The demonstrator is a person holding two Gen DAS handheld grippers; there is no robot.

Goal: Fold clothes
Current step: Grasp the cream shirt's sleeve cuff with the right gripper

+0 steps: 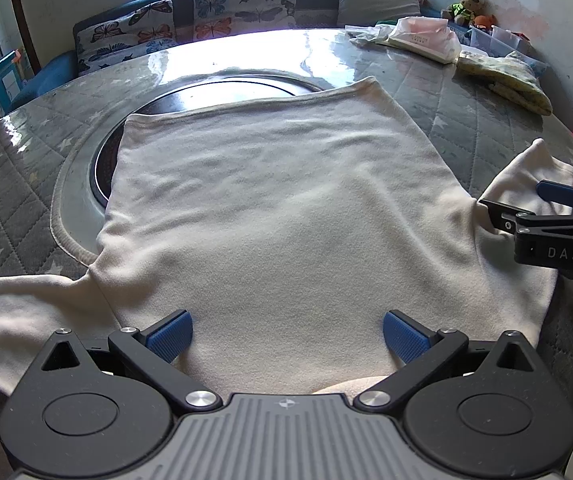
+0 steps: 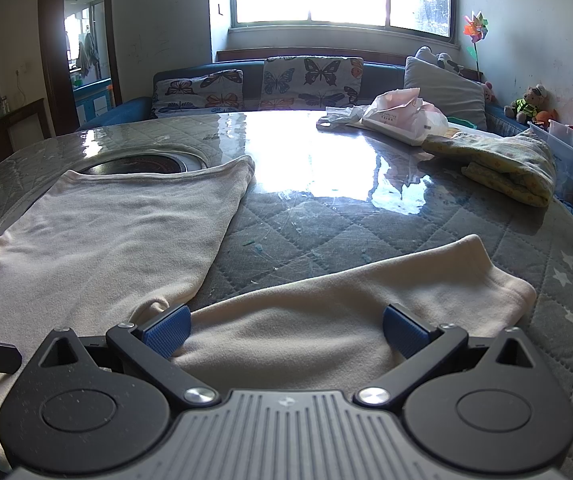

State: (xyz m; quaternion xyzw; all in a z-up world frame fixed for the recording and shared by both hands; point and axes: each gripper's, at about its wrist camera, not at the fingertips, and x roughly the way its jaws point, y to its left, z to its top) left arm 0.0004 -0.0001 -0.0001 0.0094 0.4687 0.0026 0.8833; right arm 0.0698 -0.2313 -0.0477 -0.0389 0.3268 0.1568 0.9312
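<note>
Left gripper (image 1: 287,338) (jaws apart) over flat cream shirt (image 1: 278,208).

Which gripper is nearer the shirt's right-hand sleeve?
Right. The right gripper hovers open directly over that sleeve. The left gripper sits open over the cream shirt body's near edge, off to the sleeve's left.

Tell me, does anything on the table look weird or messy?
A bit. The cream shirt lies partly over the round dark plate sunk in the table, so it isn't on flat cloth. Scratches and flecks mark the shiny cover.
</note>
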